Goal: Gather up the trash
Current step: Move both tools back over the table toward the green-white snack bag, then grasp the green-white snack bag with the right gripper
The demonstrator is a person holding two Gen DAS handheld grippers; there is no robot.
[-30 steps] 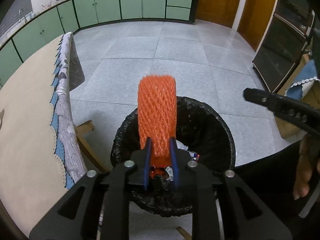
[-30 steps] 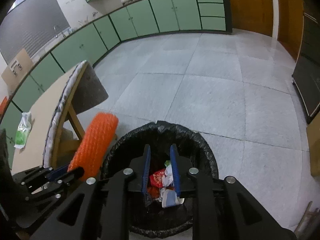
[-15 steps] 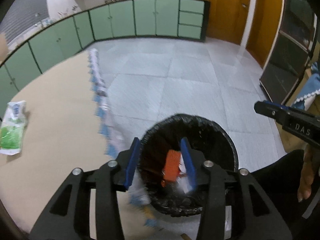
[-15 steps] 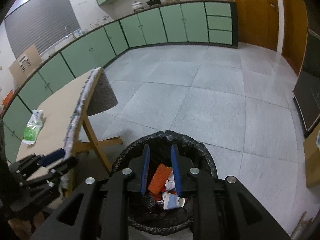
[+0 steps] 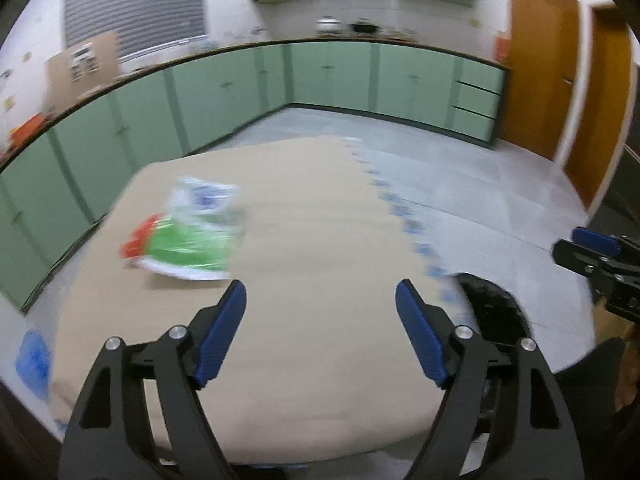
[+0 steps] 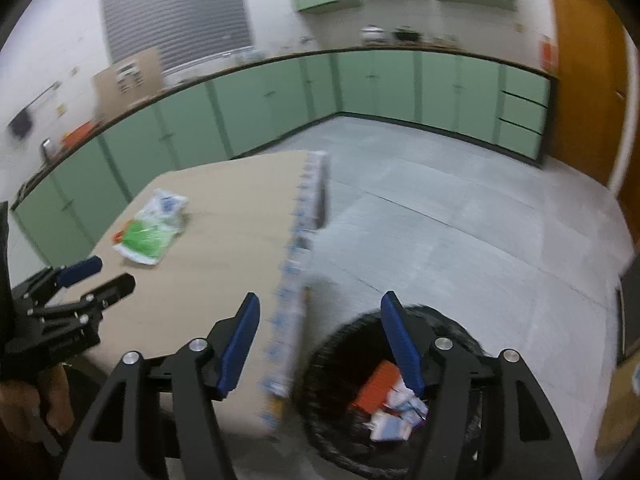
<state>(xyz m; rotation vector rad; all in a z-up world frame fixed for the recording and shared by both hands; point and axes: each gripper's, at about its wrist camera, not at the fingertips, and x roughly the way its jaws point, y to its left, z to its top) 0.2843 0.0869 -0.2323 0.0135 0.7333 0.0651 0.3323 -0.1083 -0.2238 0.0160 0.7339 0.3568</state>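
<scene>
A green, white and red plastic wrapper (image 5: pixel 186 234) (image 6: pixel 150 228) lies on the tan table (image 5: pixel 320 340) (image 6: pixel 224 240), ahead and left of both grippers. My left gripper (image 5: pixel 321 300) hangs over the table, its jaws opening with nothing between them. My right gripper (image 6: pixel 320 316) is over the table's right edge and the bin, jaws opening and empty. The black-lined trash bin (image 6: pixel 340 360) (image 5: pixel 492 308) stands on the floor beside the table. Inside it lie the orange foam net (image 6: pixel 374 386) and other scraps.
Green cabinets (image 5: pixel 320 76) line the far walls, with orange doors (image 5: pixel 536 64) on the right. Grey tiled floor (image 6: pixel 460 232) spreads right of the table. The table's patterned cloth edge (image 6: pixel 298 248) hangs along its right side. A blue item (image 5: pixel 34 356) lies at the table's near left corner.
The left gripper let the orange net fall into the bin, then rose and swung left over the table. Both grippers' jaws spread wide. The right gripper also rose and turned toward the table.
</scene>
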